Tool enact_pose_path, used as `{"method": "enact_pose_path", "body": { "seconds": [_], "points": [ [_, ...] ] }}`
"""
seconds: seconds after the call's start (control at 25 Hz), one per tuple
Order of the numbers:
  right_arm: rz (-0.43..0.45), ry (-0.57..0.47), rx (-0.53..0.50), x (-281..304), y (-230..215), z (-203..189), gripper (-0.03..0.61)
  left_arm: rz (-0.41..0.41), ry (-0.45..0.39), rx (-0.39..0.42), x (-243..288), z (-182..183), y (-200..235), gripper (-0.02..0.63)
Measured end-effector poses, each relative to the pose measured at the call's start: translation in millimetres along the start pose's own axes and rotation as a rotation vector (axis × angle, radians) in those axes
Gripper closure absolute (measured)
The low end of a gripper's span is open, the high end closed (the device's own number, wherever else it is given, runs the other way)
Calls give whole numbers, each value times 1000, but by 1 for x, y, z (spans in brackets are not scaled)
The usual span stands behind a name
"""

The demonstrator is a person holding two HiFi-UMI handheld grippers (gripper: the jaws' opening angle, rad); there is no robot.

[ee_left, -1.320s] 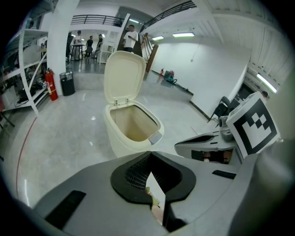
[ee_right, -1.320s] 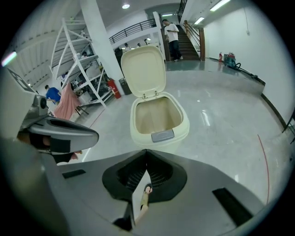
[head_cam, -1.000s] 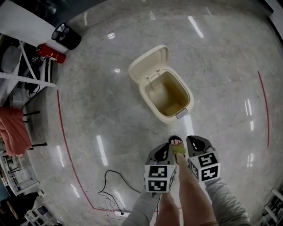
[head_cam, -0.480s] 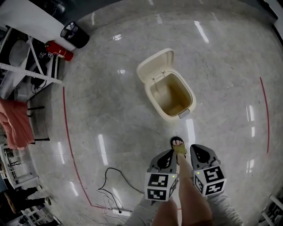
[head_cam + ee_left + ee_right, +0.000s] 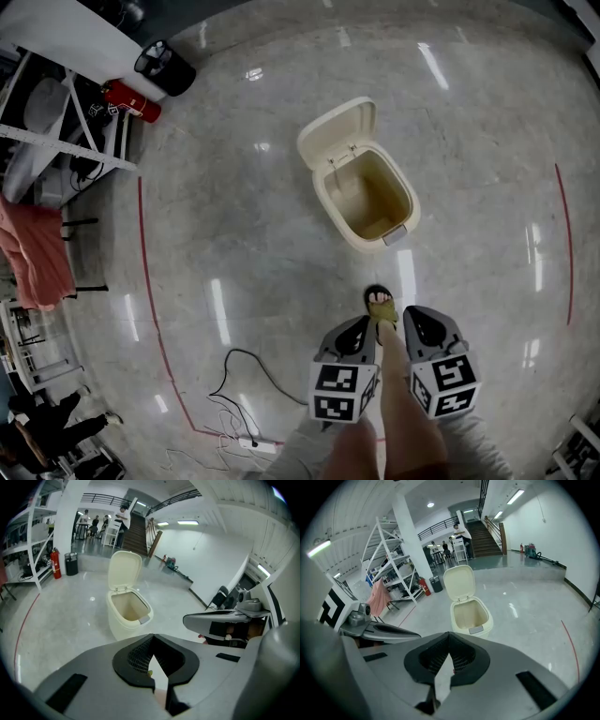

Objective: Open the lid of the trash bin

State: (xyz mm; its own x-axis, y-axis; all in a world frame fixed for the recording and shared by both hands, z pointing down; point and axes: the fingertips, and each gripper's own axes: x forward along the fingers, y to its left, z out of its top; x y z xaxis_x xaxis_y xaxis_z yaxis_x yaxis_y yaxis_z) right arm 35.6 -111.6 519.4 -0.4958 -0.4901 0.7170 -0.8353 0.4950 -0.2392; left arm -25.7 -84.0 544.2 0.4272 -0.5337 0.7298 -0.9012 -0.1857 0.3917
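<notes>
Polished grey floor (image 5: 234, 234). Head view: trash bin (image 5: 349, 234) ahead of both grippers, well apart; lid (image 5: 337, 131) still tipped up and back. Your left gripper (image 5: 359, 323) and right gripper (image 5: 412, 317) sit slightly lower in frame than a second ago.
Left gripper view: jaws closed tip to tip, nothing held.
Right gripper view: same, empty.
Opening looks done.

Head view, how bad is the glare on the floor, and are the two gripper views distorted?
Head view: long white streaks glare off the polished grey stone floor, one near the cream plastic trash bin, itself sharp. Left gripper view: strong fisheye, black corners, white pillar tilted. Right gripper view: same curvature, white metal shelving leaning.
</notes>
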Motion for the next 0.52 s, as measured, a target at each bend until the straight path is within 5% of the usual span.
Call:
{"method": "enact_pose_path", "body": {
  "seconds": [0.52],
  "points": [
    [0,-29,-7,3,-3,10,584,10,-53,3,5,19,8,611]
  ]
}}
